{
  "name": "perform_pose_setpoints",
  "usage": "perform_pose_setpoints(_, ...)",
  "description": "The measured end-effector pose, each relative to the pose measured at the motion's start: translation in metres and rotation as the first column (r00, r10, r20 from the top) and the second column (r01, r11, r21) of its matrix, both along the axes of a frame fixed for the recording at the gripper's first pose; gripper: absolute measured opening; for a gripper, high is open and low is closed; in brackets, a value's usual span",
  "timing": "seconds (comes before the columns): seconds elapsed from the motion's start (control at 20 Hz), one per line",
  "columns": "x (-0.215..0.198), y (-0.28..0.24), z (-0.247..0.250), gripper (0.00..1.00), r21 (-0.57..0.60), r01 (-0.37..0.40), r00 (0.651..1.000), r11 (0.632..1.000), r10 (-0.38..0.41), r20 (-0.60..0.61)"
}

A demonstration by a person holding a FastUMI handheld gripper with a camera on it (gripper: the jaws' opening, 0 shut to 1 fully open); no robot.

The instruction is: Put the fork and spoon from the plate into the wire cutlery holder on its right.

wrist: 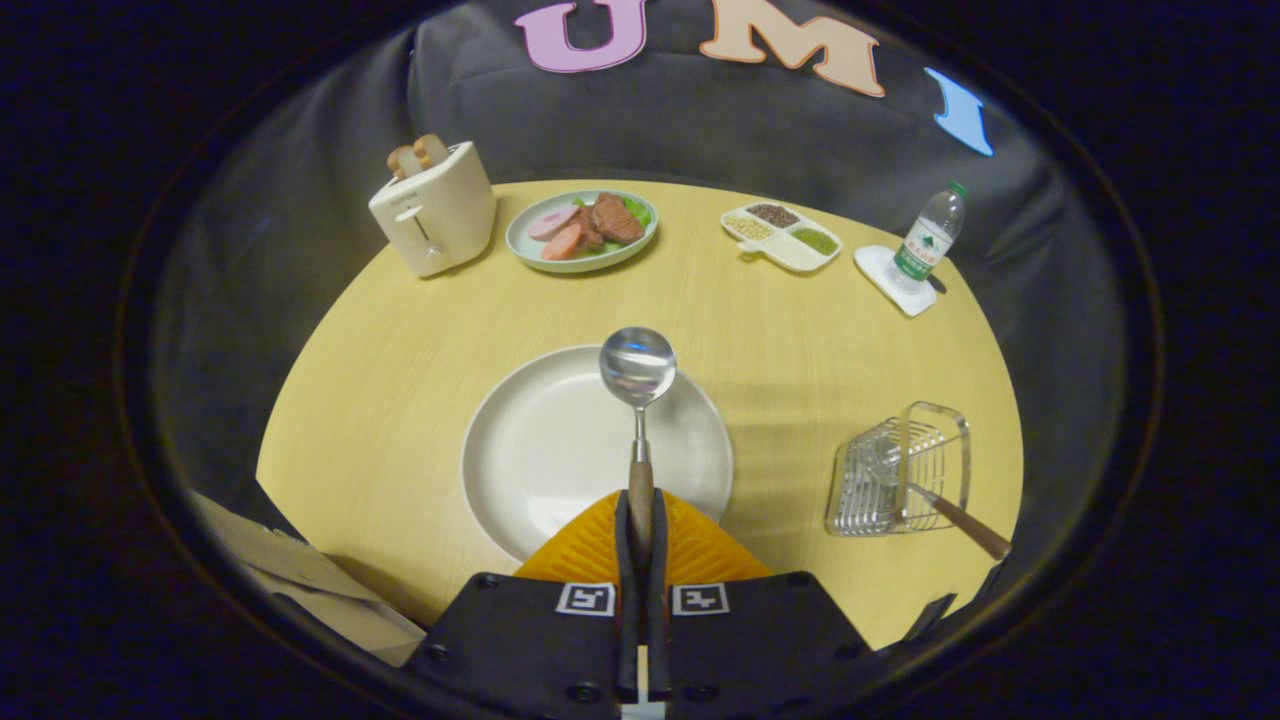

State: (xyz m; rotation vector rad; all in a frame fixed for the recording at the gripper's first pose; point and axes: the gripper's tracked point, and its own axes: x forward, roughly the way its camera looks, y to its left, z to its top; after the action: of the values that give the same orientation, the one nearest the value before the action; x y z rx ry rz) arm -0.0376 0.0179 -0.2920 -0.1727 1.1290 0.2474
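Tongs (pixel 640 520) pinch spoon (pixel 638 400) handle, bowl forward above plate (pixel 560 450), ready to carry; fork (pixel 950 510) in holder (pixel 900 470) near bench's right edge.

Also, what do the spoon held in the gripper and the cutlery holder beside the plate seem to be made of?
The spoon, clamped between the gripper fingers: shiny polished metal bowl, mirror reflections; brown handle, probably wood. The rectangular wire cutlery holder: thin bright metal rods, likely chromed steel, glinting.

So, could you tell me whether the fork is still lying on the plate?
No, the fork stands in the wire holder; the gripper grips the spoon.
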Motion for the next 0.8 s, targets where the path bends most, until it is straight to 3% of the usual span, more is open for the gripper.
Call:
perform_pose_setpoints(0.15,0.006,-0.03,0.013,0.07,-0.038,-0.002,1.0,0.999,0.002,-0.002)
perform_pose_setpoints(0.55,0.019,-0.105,0.042,0.07,-0.065,0.099,0.995,0.993,-0.1,-0.001)
perform_pose_setpoints(0.8,0.009,-0.15,0.047,0.07,-0.131,0.098,0.993,0.987,-0.106,-0.055)
